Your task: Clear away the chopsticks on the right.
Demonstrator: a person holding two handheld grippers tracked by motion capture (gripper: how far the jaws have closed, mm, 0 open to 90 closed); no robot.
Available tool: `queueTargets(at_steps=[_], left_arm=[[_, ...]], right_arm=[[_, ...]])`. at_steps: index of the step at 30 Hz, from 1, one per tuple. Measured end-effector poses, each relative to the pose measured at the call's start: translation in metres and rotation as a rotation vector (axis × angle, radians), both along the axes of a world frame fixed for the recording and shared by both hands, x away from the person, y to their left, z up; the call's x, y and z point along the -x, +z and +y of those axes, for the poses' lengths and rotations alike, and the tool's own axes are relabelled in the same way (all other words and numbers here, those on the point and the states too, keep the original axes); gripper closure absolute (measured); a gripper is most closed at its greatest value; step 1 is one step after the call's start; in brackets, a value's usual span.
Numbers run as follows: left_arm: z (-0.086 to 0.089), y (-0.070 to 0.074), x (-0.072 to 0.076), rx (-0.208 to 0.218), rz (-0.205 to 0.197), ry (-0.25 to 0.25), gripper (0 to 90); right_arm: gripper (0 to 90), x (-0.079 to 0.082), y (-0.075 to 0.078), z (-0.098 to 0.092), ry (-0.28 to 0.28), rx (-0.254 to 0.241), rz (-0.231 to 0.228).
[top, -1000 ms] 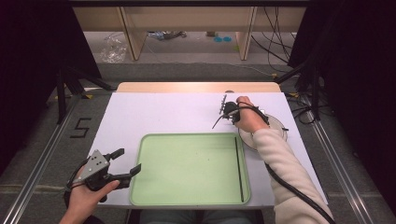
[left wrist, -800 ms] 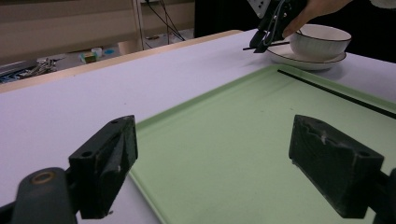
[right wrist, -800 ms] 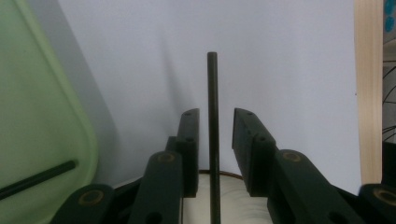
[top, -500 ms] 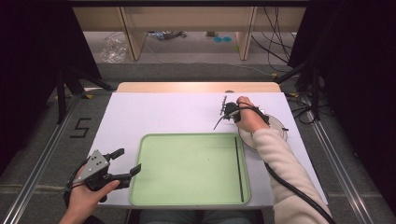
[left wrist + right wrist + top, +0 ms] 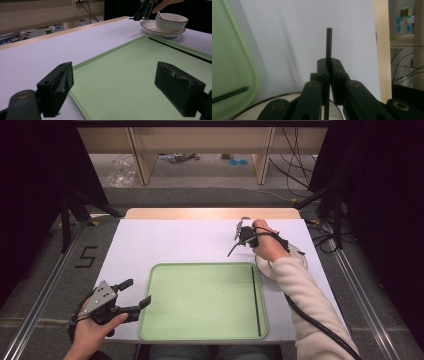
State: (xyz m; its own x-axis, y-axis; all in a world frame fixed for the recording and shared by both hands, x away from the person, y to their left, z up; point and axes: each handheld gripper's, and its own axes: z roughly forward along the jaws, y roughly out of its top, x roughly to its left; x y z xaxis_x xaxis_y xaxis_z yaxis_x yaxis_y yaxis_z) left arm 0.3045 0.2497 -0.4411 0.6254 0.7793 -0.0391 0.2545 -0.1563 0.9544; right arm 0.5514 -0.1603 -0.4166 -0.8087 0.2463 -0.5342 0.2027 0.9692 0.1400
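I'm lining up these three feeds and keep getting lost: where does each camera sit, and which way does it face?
High view: above the person's side, looking forward and down; both forearms, left gripper, right gripper.
Left gripper view: rides the left gripper, looks between open jaws across the pale green plastic tray to the white ceramic bowl.
Right gripper view: looks along shut jaws pinching a thin black chopstick.
Shared: the tray, with another black chopstick on it.

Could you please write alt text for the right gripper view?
The right gripper is shut on a thin black chopstick that sticks out past its jaws, above a white table. A green tray holding another chopstick lies at left.
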Motion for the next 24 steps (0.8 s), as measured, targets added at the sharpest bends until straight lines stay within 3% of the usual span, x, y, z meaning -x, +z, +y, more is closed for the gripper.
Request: queueTargets(at_steps=[3, 4, 5, 9, 10, 18, 20, 24], left_arm=[[0.0, 0.0, 0.0, 0.0, 0.0, 0.0, 15.3], [0.0, 0.0, 0.0, 0.0, 0.0, 0.0, 15.3], [0.0, 0.0, 0.0, 0.0, 0.0, 0.0, 15.3], [0.0, 0.0, 0.0, 0.0, 0.001, 0.0, 15.3], [0.0, 0.0, 0.0, 0.0, 0.001, 0.0, 15.3], [0.0, 0.0, 0.0, 0.0, 0.001, 0.001, 15.3], [0.0, 0.0, 0.0, 0.0, 0.001, 0.001, 15.3], [0.0, 0.0, 0.0, -0.001, 0.0, 0.0, 15.3]], right_arm=[[87.9, 0.001, 0.007, -0.001, 0.0, -0.023, -0.023], [87.9, 0.0, 0.01, -0.002, 0.028, -0.029, -0.046], [87.9, 0.002, 0.012, -0.001, 0.0, -0.061, -0.041], [87.9, 0.004, 0.02, -0.004, 0.015, -0.112, -0.06], [87.9, 0.006, 0.021, -0.003, -0.015, -0.132, -0.059], [88.0, 0.012, 0.038, -0.007, -0.018, -0.191, -0.105], [88.0, 0.013, 0.043, -0.008, -0.028, -0.25, -0.12], [88.0, 0.017, 0.051, -0.009, -0.058, -0.315, -0.145]])
